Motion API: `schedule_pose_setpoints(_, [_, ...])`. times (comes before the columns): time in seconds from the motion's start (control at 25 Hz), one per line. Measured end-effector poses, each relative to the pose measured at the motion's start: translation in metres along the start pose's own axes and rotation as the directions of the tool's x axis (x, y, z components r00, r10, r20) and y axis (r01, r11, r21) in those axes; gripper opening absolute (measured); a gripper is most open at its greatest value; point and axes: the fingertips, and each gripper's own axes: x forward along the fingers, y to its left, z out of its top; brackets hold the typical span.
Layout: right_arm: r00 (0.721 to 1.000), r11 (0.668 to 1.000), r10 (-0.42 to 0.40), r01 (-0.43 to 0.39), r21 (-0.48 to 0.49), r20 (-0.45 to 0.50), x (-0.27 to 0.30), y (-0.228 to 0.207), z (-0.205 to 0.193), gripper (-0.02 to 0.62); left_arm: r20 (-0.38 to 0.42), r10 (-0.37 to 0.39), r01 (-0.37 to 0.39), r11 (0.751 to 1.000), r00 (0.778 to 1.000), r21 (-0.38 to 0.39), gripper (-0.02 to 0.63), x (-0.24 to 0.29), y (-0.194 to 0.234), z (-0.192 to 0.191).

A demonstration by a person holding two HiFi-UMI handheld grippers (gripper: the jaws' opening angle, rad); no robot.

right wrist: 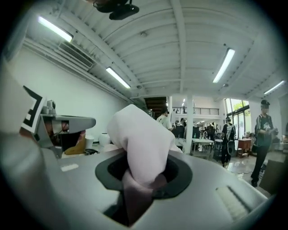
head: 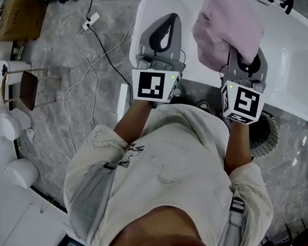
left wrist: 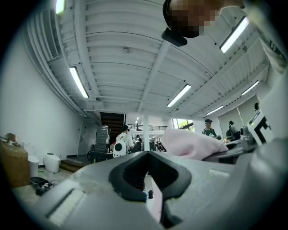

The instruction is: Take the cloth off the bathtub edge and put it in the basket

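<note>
Sweatshirt [head: 163,168] first, since that's closest to the head cam: cream, with both sleeves running up to the claws. Our right claw [head: 245,58] is pinching the pink cloth [head: 227,26]. Its own view shows the fabric wadded between the jaws and standing up in a bunch above them. From the head view the cloth shows over the white bathtub [head: 297,62], and as far as we can tell it isn't resting on the edge. Left claw [head: 171,19] sits just beside it, tips pressed together with nothing in them. What looks like the dark slatted basket [head: 267,136] peeks out by our right elbow. White cables [head: 93,50] snake across the grey marble floor [head: 59,91].
</note>
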Motion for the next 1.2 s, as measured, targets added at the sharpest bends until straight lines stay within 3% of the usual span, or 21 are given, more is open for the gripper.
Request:
schedule_pose_setpoints(0.28, [0.981, 0.994, -0.088, 0.097, -0.045, 0.175, -0.018, -0.010, 0.060, 0.117, 0.004, -0.026, 0.026, 0.999, 1.000, 0.033, 0.002, 0.002, 0.001, 0.016])
schedule_pose_setpoints(0.48, [0.977, 0.992, -0.116, 0.124, -0.035, 0.177, -0.021, -0.013, 0.064, 0.117, 0.012, -0.049, 0.049, 0.999, 0.999, 0.024, 0.002, 0.007, -0.002, 0.021])
schedule_pose_setpoints(0.8, [0.966, 0.975, -0.213, 0.220, -0.032, 0.145, -0.038, -0.037, 0.056, 0.117, 0.011, -0.144, 0.144, 0.989, 0.989, -0.006, 0.002, 0.025, -0.027, 0.016])
schedule_pose_setpoints(0.96, [0.943, 0.948, -0.308, 0.315, -0.039, 0.126, -0.059, -0.055, 0.051, 0.117, 0.014, -0.245, 0.245, 0.969, 0.969, -0.033, 0.002, 0.034, -0.058, 0.011])
schedule_pose_setpoints(1.2, [0.880, 0.880, -0.467, 0.472, -0.048, 0.092, -0.102, -0.085, 0.040, 0.117, 0.013, -0.398, 0.397, 0.914, 0.917, -0.086, 0.002, 0.044, -0.112, 0.002])
